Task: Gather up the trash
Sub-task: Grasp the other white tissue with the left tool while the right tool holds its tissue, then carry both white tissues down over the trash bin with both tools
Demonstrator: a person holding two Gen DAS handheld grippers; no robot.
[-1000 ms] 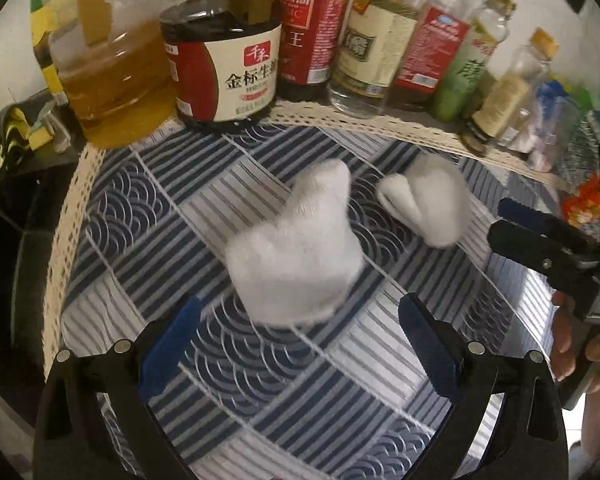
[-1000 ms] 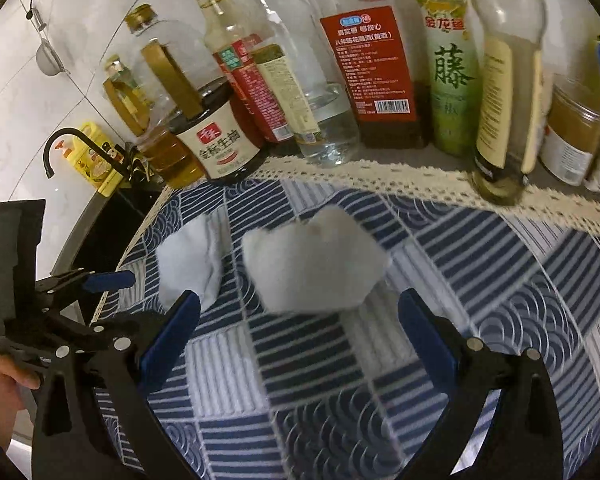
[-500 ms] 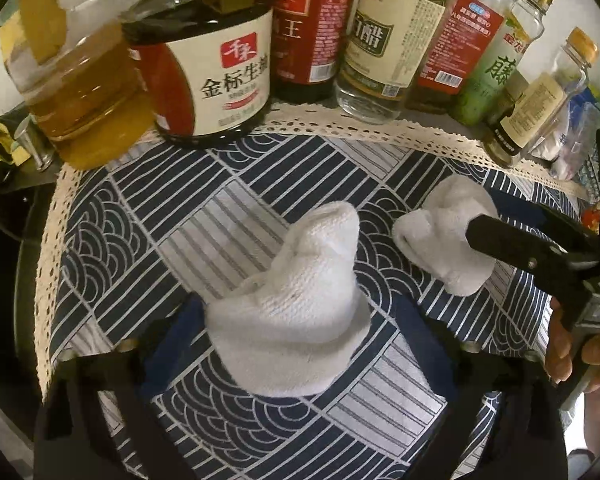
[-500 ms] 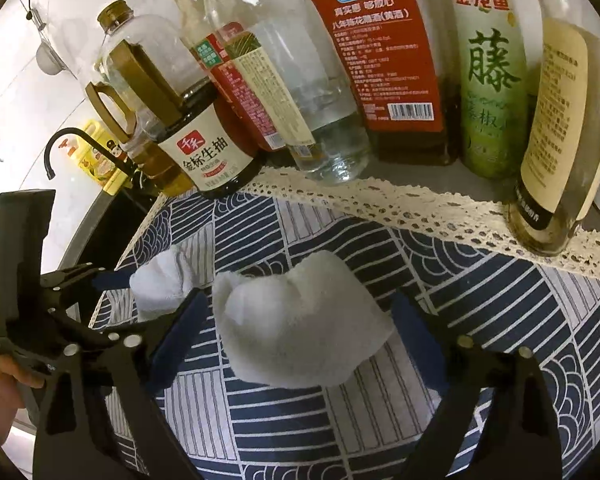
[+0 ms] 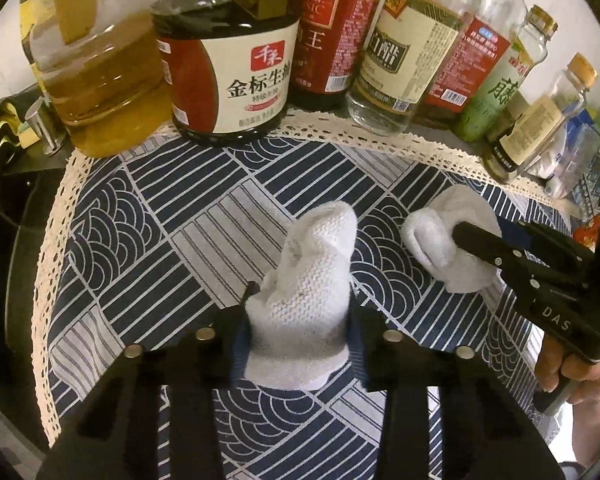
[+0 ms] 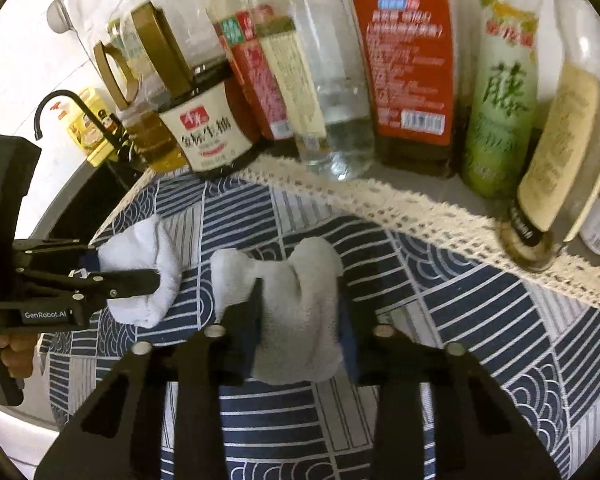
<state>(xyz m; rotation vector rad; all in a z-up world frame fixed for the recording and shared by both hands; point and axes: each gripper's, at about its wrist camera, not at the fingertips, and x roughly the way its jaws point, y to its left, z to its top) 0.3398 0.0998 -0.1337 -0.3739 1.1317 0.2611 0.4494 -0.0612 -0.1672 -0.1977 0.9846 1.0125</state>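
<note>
Two crumpled white paper towels lie on a blue-and-white patterned cloth (image 5: 148,216). My left gripper (image 5: 298,320) is shut on the left towel (image 5: 308,280), pinching its lower part. That towel also shows in the right wrist view (image 6: 148,256), with the left gripper (image 6: 132,280) on it. My right gripper (image 6: 300,320) is shut on the right towel (image 6: 296,300). In the left wrist view the right gripper (image 5: 476,240) clamps that towel (image 5: 440,240) from the right.
A row of sauce, oil and vinegar bottles stands along the cloth's lace back edge: a soy sauce jug (image 5: 228,72), an oil jug (image 5: 96,80), a clear vinegar bottle (image 6: 332,120) and a green bottle (image 6: 500,112). A dark sink with a black faucet (image 6: 60,112) lies left.
Both grippers moved forward over the towels and closed on them; one second ago both stood open short of them.
</note>
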